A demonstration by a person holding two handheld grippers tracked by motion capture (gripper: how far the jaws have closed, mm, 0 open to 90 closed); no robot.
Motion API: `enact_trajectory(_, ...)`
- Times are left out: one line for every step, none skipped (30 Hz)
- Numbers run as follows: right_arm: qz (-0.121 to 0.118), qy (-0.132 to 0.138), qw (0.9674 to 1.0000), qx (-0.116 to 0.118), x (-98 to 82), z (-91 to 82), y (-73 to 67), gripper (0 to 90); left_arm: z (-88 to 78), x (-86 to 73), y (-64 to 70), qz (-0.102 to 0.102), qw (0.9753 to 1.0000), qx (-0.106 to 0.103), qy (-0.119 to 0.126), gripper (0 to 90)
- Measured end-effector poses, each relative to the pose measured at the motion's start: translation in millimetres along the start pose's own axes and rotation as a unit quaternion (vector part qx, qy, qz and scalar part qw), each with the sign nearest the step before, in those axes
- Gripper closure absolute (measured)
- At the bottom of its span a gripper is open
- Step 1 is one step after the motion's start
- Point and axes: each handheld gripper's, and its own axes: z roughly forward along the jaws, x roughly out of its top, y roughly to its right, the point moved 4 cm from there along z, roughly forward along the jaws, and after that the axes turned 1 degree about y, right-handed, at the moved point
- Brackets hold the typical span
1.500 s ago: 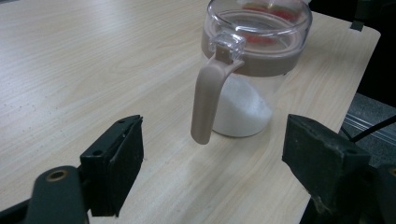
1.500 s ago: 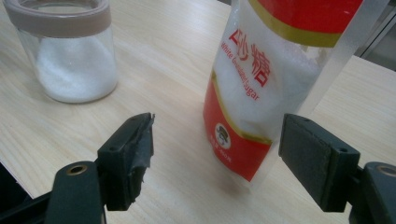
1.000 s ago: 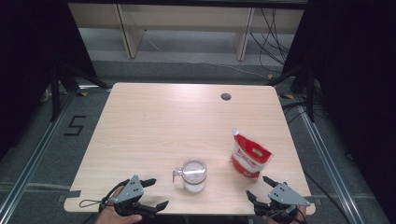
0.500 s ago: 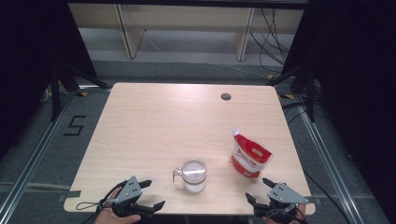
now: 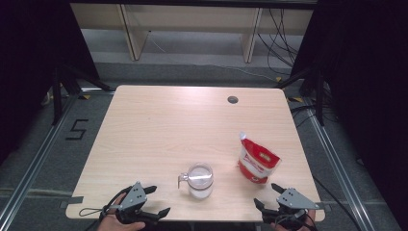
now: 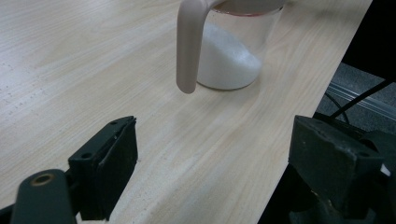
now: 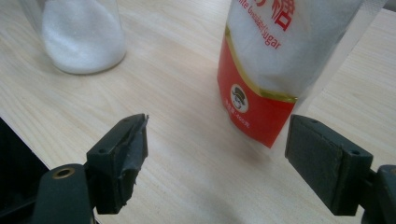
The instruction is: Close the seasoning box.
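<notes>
- The left gripper (image 5: 150,201) is wide open, holding nothing, at the near edge of the light wooden table (image 5: 168,125).
- The right gripper (image 5: 269,196) is wide open too, holding nothing, near the table's near right corner.
- The clear plastic jug with white powder (image 5: 198,180) stands by the near edge, between them.
- The red and white sugar bag (image 5: 256,159) stands upright near the right edge.

A pale wood surface (image 5: 159,125) with a cable hole (image 5: 233,99) stands on grey floor (image 5: 33,139); black curtains (image 5: 29,48) flank a shelf (image 5: 192,19) behind.

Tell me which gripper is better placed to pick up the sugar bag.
Probably the right gripper: it is open at the table's near edge just below the sugar bag. The left gripper is also open but faces the cup.
</notes>
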Motion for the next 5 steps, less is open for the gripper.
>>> enact_trajectory(0.000, 0.000, 1.0000, 0.000, 0.0, 0.0, 0.2, 21.8, 0.1, -0.1, 0.2, -0.004, 1.0000, 0.000, 0.000, 15.2)
enact_trajectory(0.002, 0.001, 1.0000, 0.005, -0.1, 0.8, -0.1, 21.8, 1.4, -0.3, 0.2, -0.009, 0.9999, -0.004, 0.005, 15.2)
enact_trajectory(-0.001, 0.001, 1.0000, 0.002, -0.2, 1.2, 0.5, 21.7, 0.9, -0.6, -0.7, -0.005, 1.0000, 0.001, 0.000, 15.2)
enact_trajectory(0.004, 0.002, 1.0000, 0.005, 0.1, 0.9, 0.0, 21.6, 0.8, -0.8, -1.1, -0.005, 1.0000, 0.001, -0.002, 15.2)
enact_trajectory(0.015, 0.000, 0.9999, 0.003, -0.3, 0.6, -1.8, 21.6, 0.9, -0.7, -1.7, -0.001, 1.0000, 0.001, -0.002, 15.2)
